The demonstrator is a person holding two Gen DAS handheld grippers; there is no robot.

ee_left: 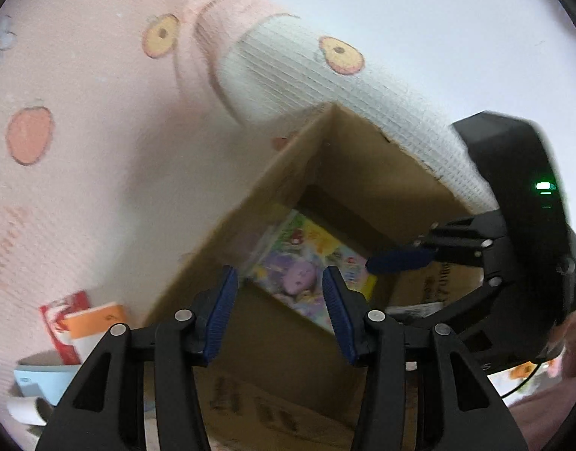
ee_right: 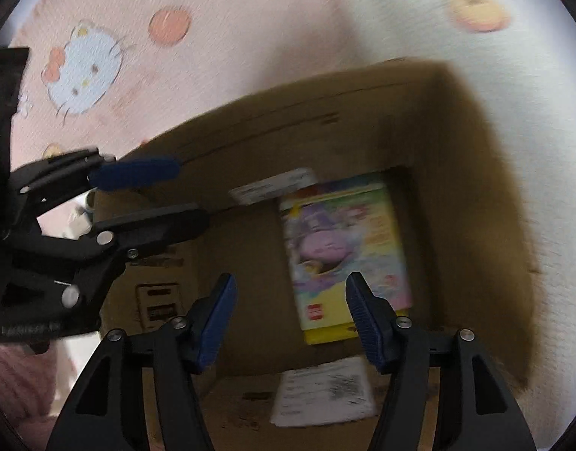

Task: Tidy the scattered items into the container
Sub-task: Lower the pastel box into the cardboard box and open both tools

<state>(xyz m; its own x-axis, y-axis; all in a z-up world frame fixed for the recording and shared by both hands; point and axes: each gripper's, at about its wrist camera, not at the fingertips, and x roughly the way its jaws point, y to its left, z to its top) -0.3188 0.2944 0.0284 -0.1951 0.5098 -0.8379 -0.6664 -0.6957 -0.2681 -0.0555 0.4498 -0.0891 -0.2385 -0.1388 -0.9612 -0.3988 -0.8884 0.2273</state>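
Both grippers hang over an open brown cardboard box (ee_left: 363,173) that sits on a pink bedsheet printed with cartoon cats and fruit (ee_left: 81,120). Inside the box, flat on its floor, lies a colourful rectangular picture-book package with a purple cartoon figure and yellow edge (ee_right: 344,255); nothing else can be made out in there except a white printed label (ee_right: 325,394) stuck on the near wall. The left gripper (ee_left: 280,312) points down into the box with its blue-padded jaws apart and nothing between them. The right gripper (ee_right: 291,319) likewise has its jaws standing wide and empty, the package showing in the gap far below. Each gripper appears at the edge of the other's view, over the box rim. Outside the box, beside its left wall in the left wrist view, wait a red and white carton (ee_left: 62,323), an orange and white packet (ee_left: 96,323) and a pale blue round tub (ee_left: 43,376), blurred by motion
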